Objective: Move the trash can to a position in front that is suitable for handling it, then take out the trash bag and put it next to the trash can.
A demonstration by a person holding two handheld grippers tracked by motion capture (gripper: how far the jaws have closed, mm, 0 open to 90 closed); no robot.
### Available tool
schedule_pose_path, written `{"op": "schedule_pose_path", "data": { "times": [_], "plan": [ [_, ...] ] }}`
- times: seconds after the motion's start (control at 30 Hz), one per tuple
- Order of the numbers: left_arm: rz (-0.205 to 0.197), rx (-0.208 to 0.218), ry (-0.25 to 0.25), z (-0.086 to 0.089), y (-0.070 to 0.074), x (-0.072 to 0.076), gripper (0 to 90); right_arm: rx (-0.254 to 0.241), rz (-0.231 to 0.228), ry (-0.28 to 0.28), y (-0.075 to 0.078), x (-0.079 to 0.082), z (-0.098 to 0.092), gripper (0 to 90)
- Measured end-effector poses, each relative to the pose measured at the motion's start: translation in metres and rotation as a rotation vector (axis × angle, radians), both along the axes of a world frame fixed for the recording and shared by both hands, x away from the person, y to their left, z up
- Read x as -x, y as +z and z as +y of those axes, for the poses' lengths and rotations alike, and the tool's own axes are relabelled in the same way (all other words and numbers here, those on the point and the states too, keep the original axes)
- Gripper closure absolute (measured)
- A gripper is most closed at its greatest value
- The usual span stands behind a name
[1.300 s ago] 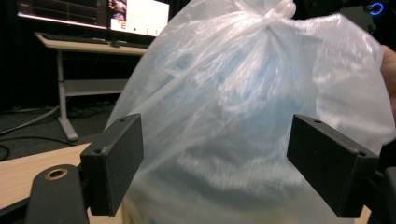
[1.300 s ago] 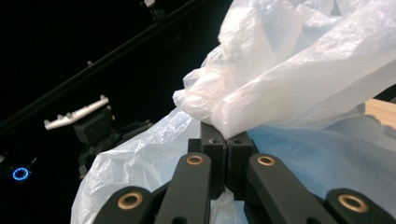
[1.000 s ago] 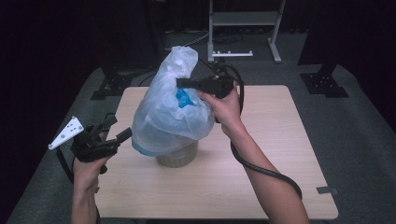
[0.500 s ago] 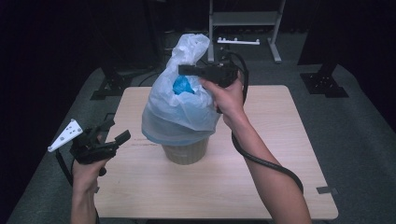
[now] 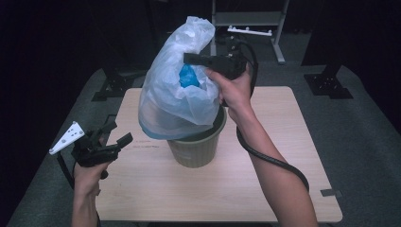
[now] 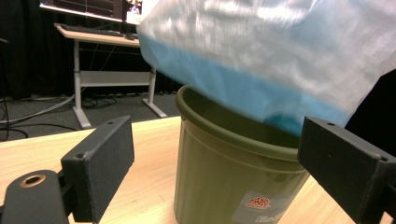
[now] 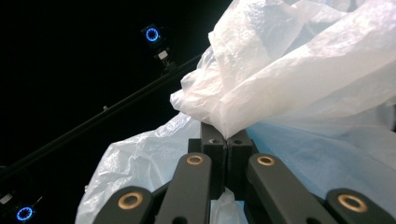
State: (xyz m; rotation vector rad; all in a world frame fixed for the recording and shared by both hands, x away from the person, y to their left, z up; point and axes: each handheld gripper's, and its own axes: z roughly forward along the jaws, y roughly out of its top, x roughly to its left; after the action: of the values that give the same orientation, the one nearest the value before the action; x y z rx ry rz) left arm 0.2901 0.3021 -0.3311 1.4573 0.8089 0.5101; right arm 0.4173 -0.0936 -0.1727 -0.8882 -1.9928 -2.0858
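Bag (image 5: 177,94) with blue contents, in right gripper's (image 5: 191,58) pinching jaws, over bin (image 5: 198,144); left gripper's (image 5: 116,135) spread.

Black left tongs (image 5: 116,135), grey three-cornered plate (image 5: 66,137); black right tongs (image 5: 190,58), brass-ringed pivots, thick black cable (image 5: 269,160).

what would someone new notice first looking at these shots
First, the big translucent plastic bag with something blue inside, held up at the centre of the table by the right gripper, whose jaws are shut on its gathered top. Right under it stands the olive green bin, the bag's bottom at its rim. The left gripper waits open, left of the bin.
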Motion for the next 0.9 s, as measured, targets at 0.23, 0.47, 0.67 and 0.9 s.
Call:
{"op": "schedule_pose_path", "data": {
  "times": [0.23, 0.47, 0.67, 0.9],
  "plan": [
    [0.005, -0.003, 0.003, 0.000, -0.001, -0.001, 9.7, -0.017, -0.014, -0.046, 0.008, 0.003, -0.027, 89.5],
    [0.014, -0.007, 0.001, -0.002, -0.003, -0.001, 9.7, -0.026, -0.037, -0.130, 0.017, 0.012, -0.072, 89.5],
    [0.020, -0.011, -0.001, -0.005, -0.004, -0.002, 9.7, -0.031, -0.038, -0.189, 0.014, 0.019, -0.107, 89.4],
    [0.024, -0.023, -0.010, -0.010, -0.006, -0.003, 9.7, -0.044, -0.026, -0.248, 0.006, 0.027, -0.146, 89.4]
  ]
}}
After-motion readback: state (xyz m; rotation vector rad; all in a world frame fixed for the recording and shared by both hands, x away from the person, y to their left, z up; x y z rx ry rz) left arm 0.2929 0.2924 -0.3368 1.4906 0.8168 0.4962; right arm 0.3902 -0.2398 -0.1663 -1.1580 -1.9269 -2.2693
